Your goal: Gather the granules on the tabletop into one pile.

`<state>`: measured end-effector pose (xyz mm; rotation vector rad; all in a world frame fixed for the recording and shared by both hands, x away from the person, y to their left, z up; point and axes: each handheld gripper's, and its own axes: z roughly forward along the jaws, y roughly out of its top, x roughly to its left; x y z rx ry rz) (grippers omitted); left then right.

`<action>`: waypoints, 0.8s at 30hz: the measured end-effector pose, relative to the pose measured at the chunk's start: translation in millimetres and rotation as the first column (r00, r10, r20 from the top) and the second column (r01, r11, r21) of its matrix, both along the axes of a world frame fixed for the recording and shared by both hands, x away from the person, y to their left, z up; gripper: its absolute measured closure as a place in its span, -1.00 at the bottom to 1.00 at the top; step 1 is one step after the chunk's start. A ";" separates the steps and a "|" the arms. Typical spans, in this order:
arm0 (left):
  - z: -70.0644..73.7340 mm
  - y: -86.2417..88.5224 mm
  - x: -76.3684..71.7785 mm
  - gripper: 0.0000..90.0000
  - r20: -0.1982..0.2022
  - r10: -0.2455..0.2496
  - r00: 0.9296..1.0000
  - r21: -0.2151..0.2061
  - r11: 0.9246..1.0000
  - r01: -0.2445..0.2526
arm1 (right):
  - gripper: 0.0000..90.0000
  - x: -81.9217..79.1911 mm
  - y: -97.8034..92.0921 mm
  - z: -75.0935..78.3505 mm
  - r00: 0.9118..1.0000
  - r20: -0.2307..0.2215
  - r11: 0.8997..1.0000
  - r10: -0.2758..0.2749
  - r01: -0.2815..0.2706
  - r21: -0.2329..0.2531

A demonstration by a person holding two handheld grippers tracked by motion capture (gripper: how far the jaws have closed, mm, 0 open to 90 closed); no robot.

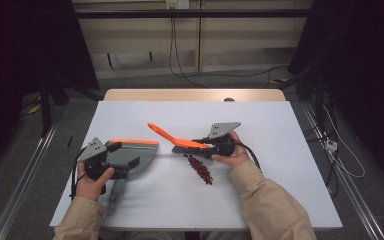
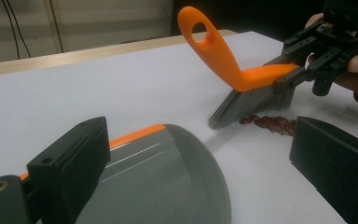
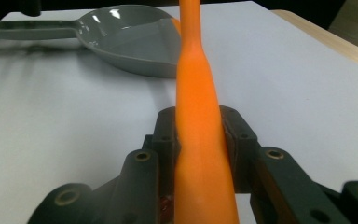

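**Sweeping station: brush clamped, dustpan flat on worktop**

Count: one brush point(image 1: 177, 138), one dustpan point(image 1: 130, 154), one loose heap of small red beans point(image 1: 200, 168). The right hand-held gripper point(image 1: 211, 146) has its jaws closed on the brush's orange back, bristles touching the heap near the worktop's middle. The left hand-held gripper point(image 1: 111, 162) straddles the dustpan, toward the left edge; jaws apart. Judgement: brush rigid and light, best held low on its back; beans hard, likely to roll.

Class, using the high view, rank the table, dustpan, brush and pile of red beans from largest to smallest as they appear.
1. table
2. dustpan
3. brush, looks slightly smaller than the dustpan
4. pile of red beans
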<state>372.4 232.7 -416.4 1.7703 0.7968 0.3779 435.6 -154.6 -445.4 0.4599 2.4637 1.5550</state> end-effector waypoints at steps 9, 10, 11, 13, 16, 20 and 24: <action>0.1 0.5 0.2 -0.89 0.000 0.001 1.000 -0.001 1.000 -0.001 | 0.57 -7.8 -2.1 0.8 0.999 0.002 0.999 0.051 -0.051 -0.010; 0.1 0.6 0.1 -0.89 -0.001 0.003 1.000 -0.002 1.000 -0.003 | 0.57 -8.6 -2.9 0.7 0.998 0.003 0.998 0.057 -0.057 -0.011; 0.2 0.8 0.1 -0.89 0.000 0.003 1.000 -0.001 1.000 -0.003 | 0.57 -9.8 -3.6 0.9 0.998 0.002 0.998 0.060 -0.060 -0.010; 0.1 0.7 0.0 -0.89 -0.002 0.006 1.000 -0.003 1.000 -0.006 | 0.57 -12.4 -5.3 1.0 0.998 0.000 0.998 0.070 -0.070 -0.009; -0.3 0.4 0.2 -0.89 -0.002 0.007 1.000 0.001 1.000 -0.007 | 0.57 -16.4 -7.4 1.5 0.997 0.001 0.997 0.078 -0.078 -0.016; -0.1 0.3 0.0 -0.89 0.000 0.008 1.000 0.000 1.000 -0.008 | 0.57 -22.8 -7.4 1.7 0.997 -0.002 0.997 0.075 -0.075 -0.020; 0.2 0.1 -0.2 -0.89 0.000 0.005 1.000 0.004 1.000 -0.005 | 0.57 -29.3 -5.6 2.0 0.998 0.004 0.998 0.065 -0.065 -0.026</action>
